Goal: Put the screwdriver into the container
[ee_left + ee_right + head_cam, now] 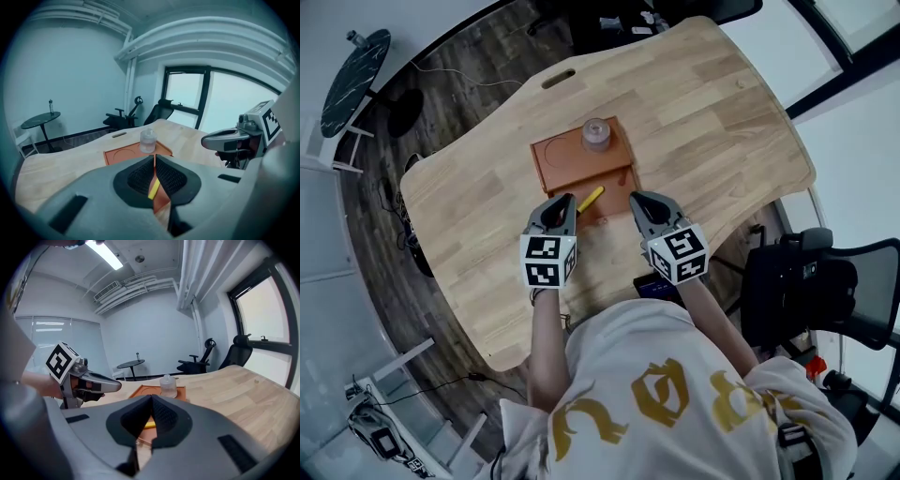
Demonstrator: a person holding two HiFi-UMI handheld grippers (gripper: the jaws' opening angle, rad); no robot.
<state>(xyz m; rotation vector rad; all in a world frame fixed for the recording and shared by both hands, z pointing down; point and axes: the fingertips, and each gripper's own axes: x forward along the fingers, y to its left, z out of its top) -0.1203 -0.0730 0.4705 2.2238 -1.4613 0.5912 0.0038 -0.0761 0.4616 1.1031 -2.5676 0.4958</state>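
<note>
Left gripper (154, 158) has its jaws pinched together, empty; right gripper (151, 399) same deal, clamped on air; the yellow screwdriver (590, 199) is in neither grip, it's lying slantwise on the near part of the orange tray (558, 161), mid-frame in the head view, just beside the left tips and between the two grippers; each gripper view catches it as a yellow sliver below its jaws; a small clear jar (596, 134) sits at the tray's far edge; wooden table (703, 103) underneath.
</note>
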